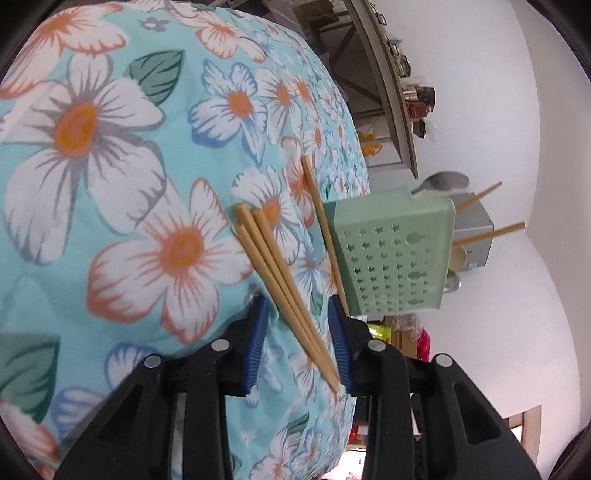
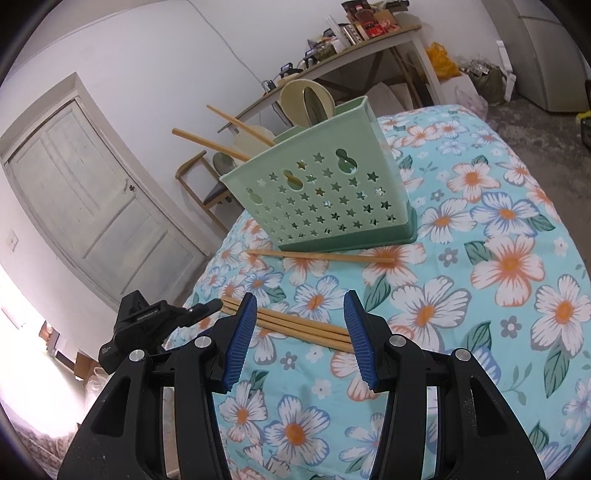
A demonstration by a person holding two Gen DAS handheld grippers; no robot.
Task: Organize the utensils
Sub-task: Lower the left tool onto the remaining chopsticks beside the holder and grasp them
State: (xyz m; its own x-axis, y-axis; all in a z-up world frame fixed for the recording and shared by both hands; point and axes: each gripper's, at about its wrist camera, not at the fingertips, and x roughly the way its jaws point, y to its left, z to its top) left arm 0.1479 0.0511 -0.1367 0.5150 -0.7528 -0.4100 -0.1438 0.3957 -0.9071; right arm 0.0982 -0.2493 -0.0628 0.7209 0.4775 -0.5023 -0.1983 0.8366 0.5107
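Three wooden chopsticks [image 1: 275, 266] [image 2: 295, 325] lie side by side on the floral tablecloth [image 1: 110, 184]. My left gripper [image 1: 297, 301] is open around their near ends; they run close to its right pad, and the left pad stands clear. Seen from the right wrist, the left gripper [image 2: 207, 308] sits at the sticks' left ends. My right gripper [image 2: 300, 332] is open just above the same sticks, with nothing pressed between its pads. A single chopstick [image 2: 321, 255] [image 1: 325, 229] lies by the green star-punched holder [image 2: 321, 199] [image 1: 391, 254], which holds two chopsticks [image 2: 207, 142] and spoons [image 2: 306, 99].
The round table's edge [image 2: 221, 243] drops off just left of the holder. Beyond it are a wooden chair [image 2: 199, 177], a white door [image 2: 92, 192] and a cluttered shelf table [image 2: 369, 33]. A fridge [image 2: 546, 55] stands at the far right.
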